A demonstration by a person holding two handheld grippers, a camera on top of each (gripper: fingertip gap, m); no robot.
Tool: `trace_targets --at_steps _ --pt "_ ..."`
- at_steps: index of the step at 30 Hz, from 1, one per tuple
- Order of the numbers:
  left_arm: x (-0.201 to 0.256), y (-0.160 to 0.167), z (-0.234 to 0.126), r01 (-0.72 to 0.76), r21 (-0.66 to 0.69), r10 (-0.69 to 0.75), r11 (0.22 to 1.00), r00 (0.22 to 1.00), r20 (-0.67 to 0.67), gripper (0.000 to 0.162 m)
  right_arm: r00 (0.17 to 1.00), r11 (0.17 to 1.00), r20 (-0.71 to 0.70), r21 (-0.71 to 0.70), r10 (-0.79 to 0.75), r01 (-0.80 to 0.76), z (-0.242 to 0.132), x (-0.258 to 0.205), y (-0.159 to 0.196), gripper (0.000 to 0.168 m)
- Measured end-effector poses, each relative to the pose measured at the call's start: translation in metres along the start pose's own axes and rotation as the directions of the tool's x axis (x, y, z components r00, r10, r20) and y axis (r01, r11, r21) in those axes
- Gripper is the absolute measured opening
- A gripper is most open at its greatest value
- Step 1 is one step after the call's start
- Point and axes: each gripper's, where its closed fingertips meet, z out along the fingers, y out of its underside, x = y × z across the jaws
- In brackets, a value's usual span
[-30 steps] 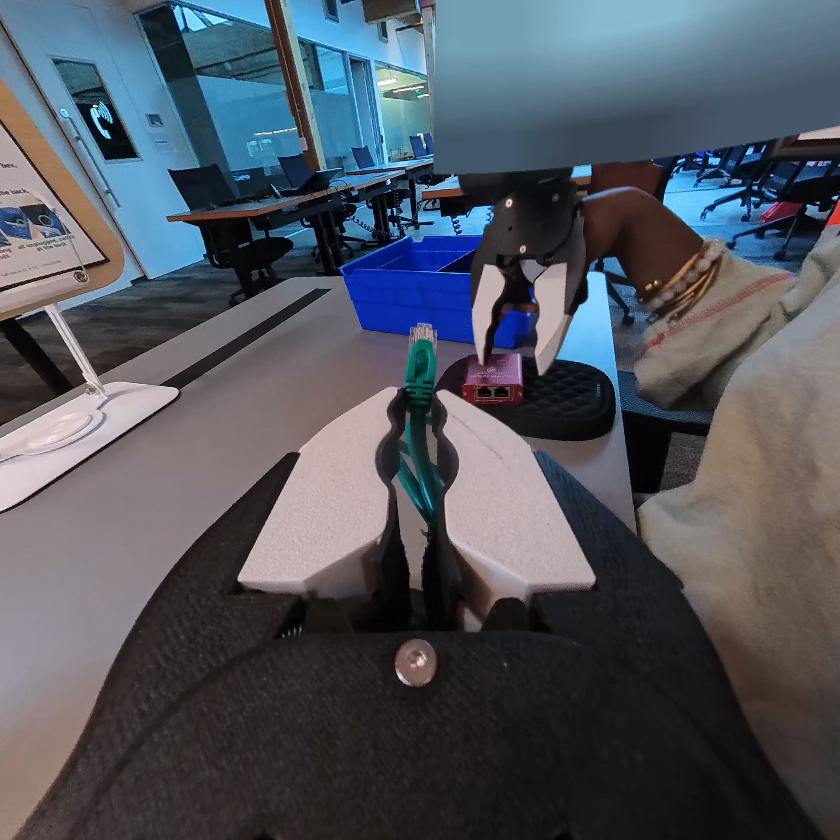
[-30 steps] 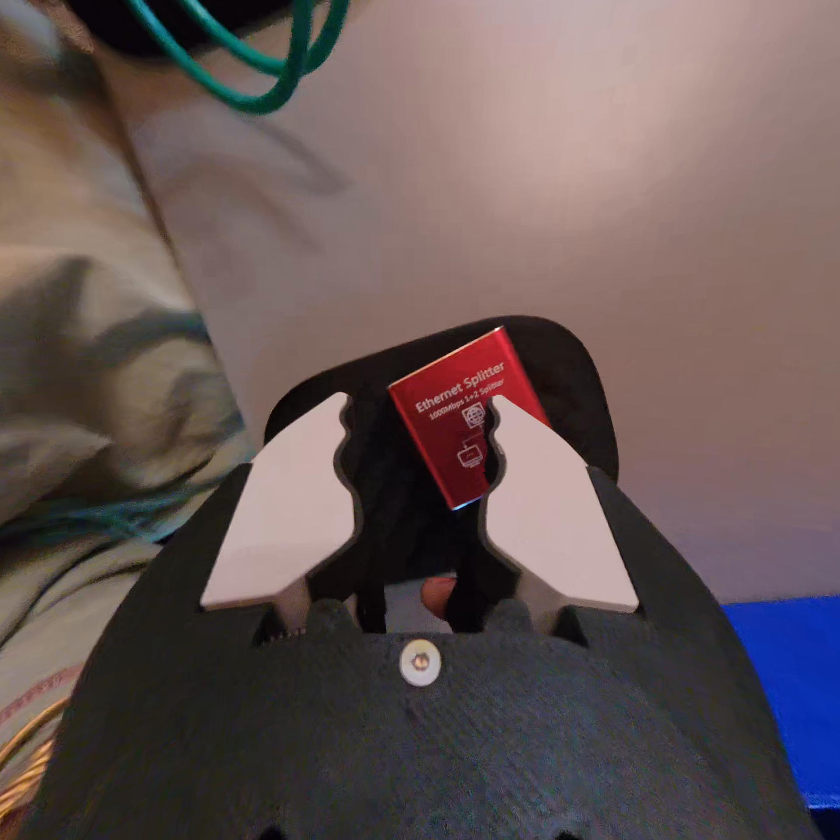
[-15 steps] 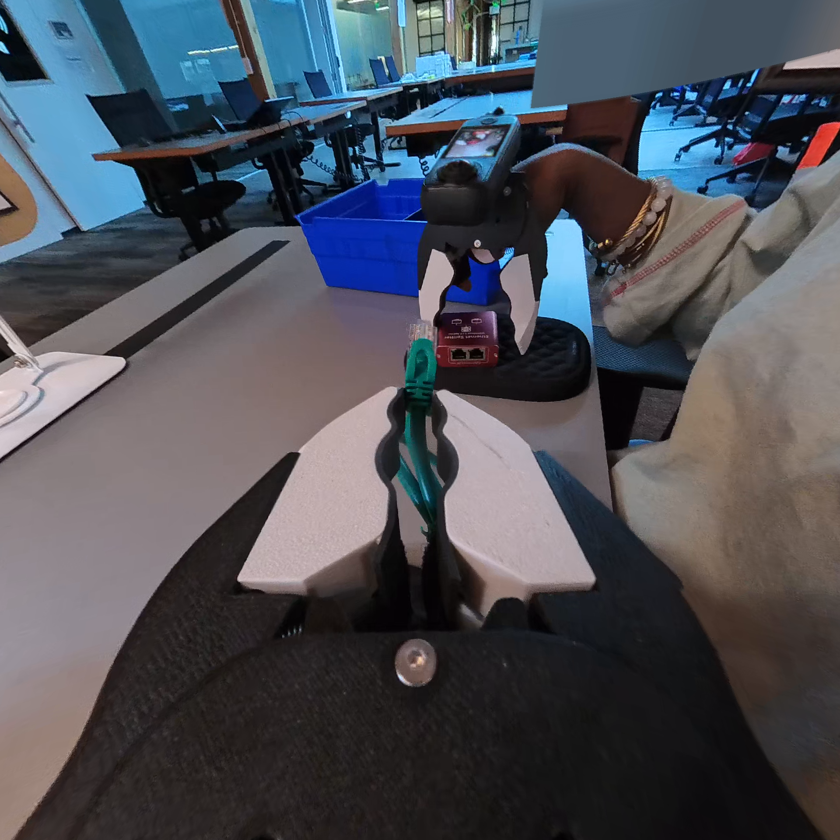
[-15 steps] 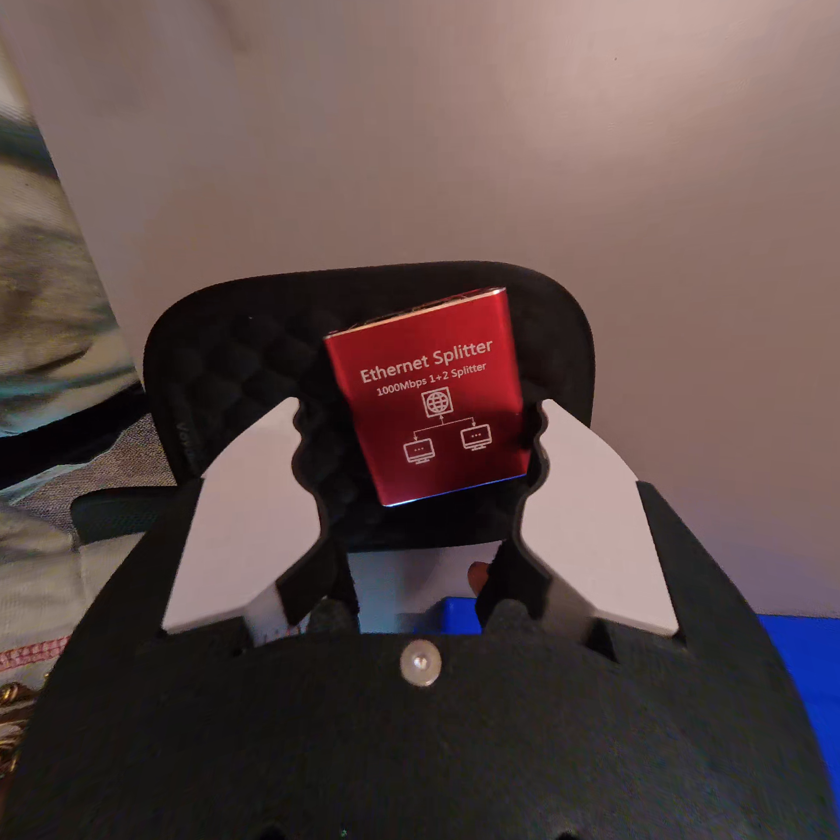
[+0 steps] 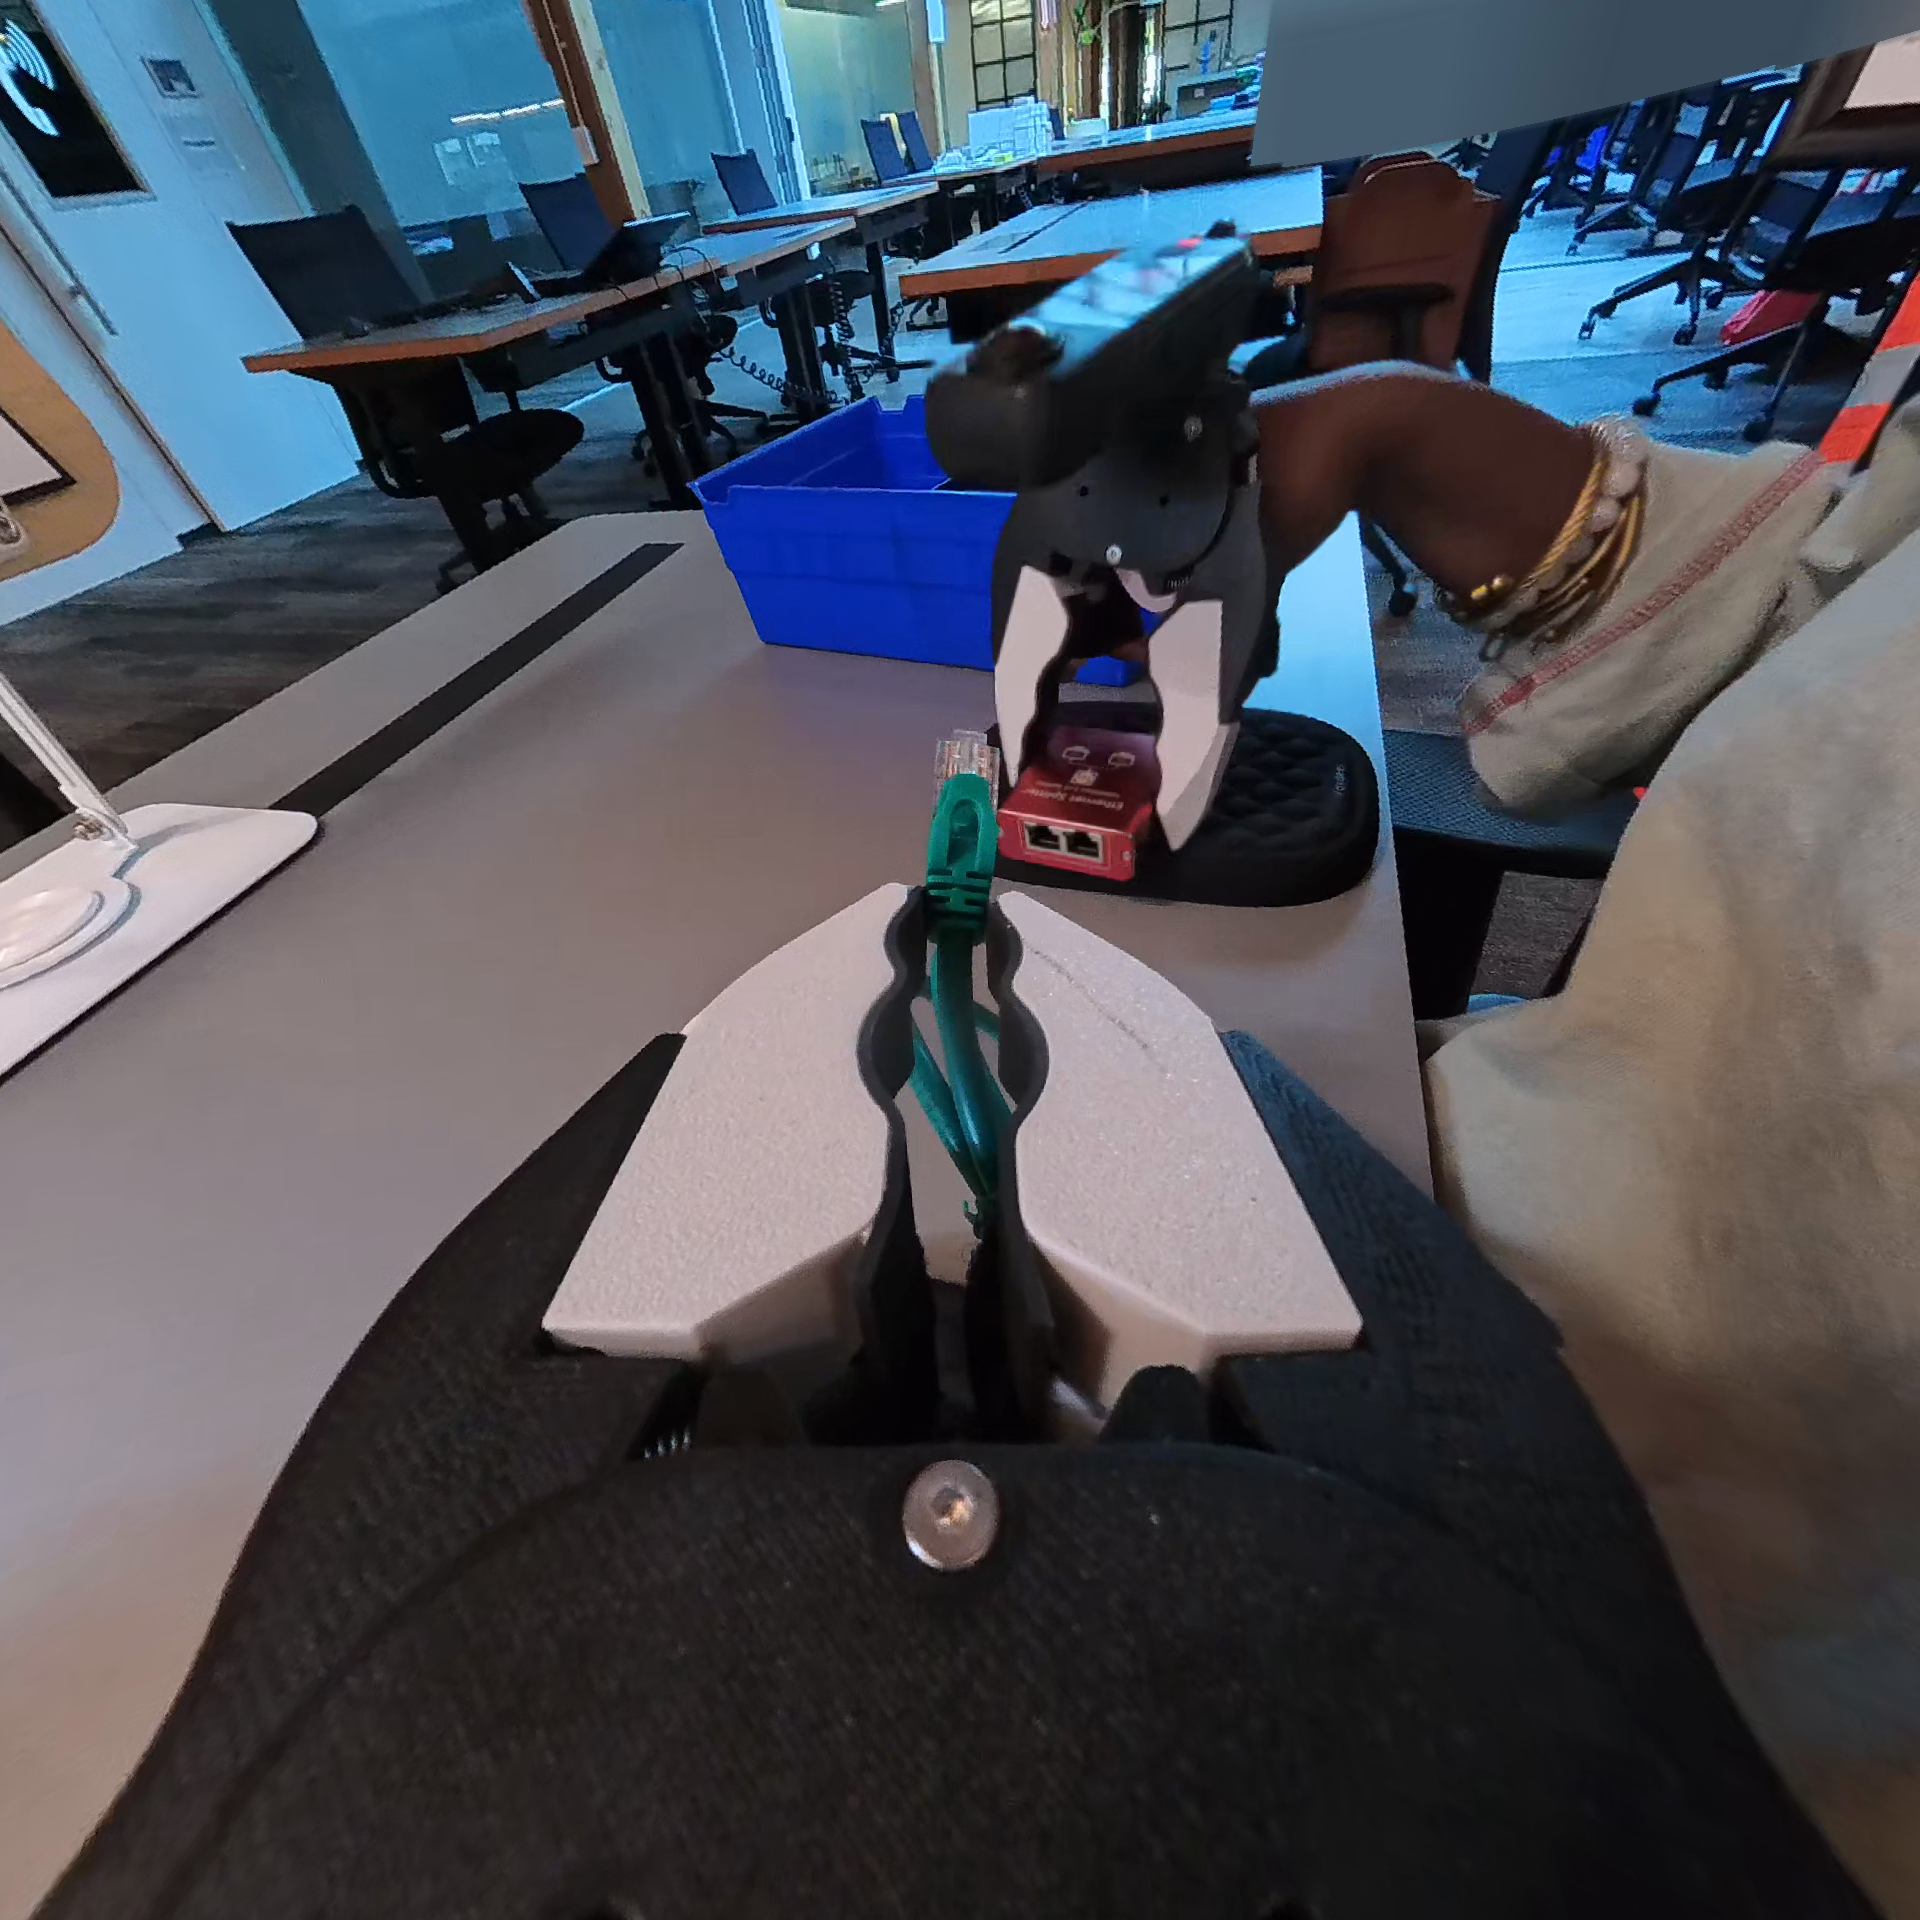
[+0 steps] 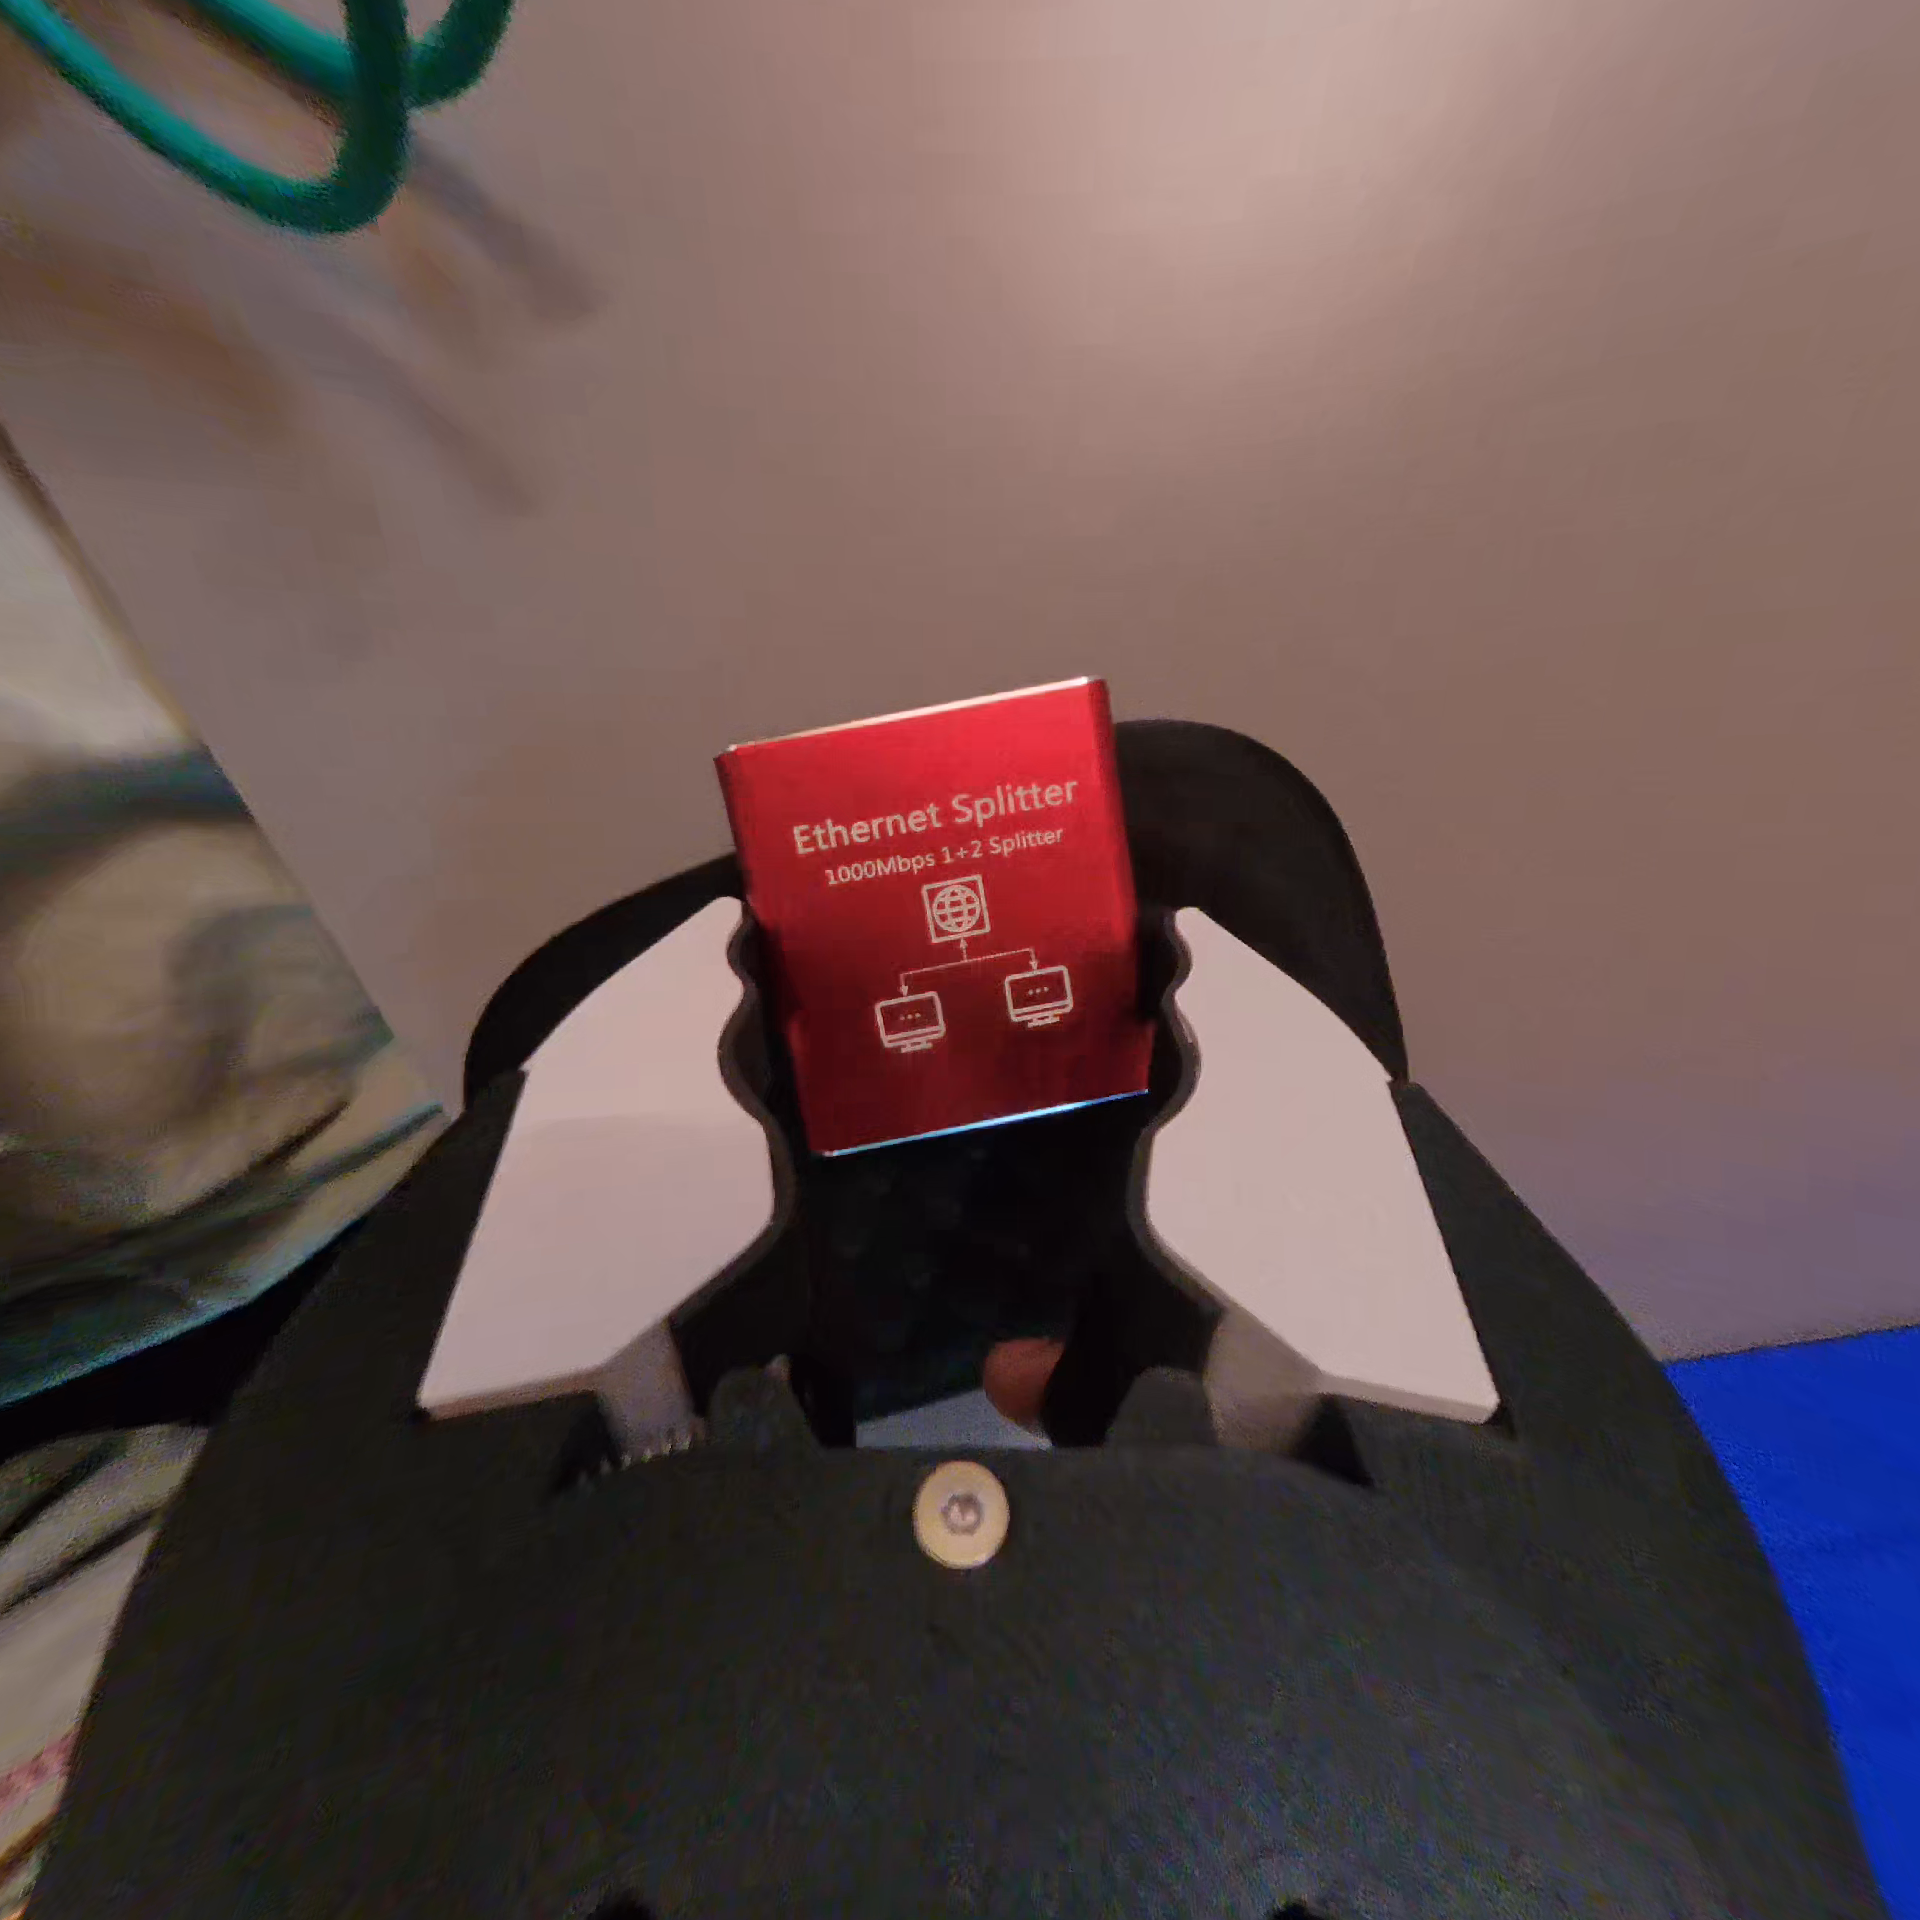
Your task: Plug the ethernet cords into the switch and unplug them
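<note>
One red, two-port switch point(image 5: 1075, 821)

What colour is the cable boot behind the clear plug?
Green, on the green ethernet cable; clearest in the left wrist view.

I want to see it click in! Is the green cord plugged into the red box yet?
Out. The green cord sits pinched in the left tongs, its clear tip short of the red box, whose two front sockets look empty.
</note>
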Motion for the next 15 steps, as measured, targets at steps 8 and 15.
trace_targets --at_steps 8,15 --pt "0.002 0.001 0.0 -0.032 -0.011 0.032 0.999 0.999 0.003 0.01 0.991 0.985 -0.012 0.115 -0.131 0.131 0.003 0.003 -0.007 0.087" --pt "0.002 0.002 0.002 -0.029 -0.014 0.029 0.999 1.0 0.0 0.01 0.99 0.962 0.034 0.244 -0.137 0.125 0.004 0.001 -0.009 0.091"
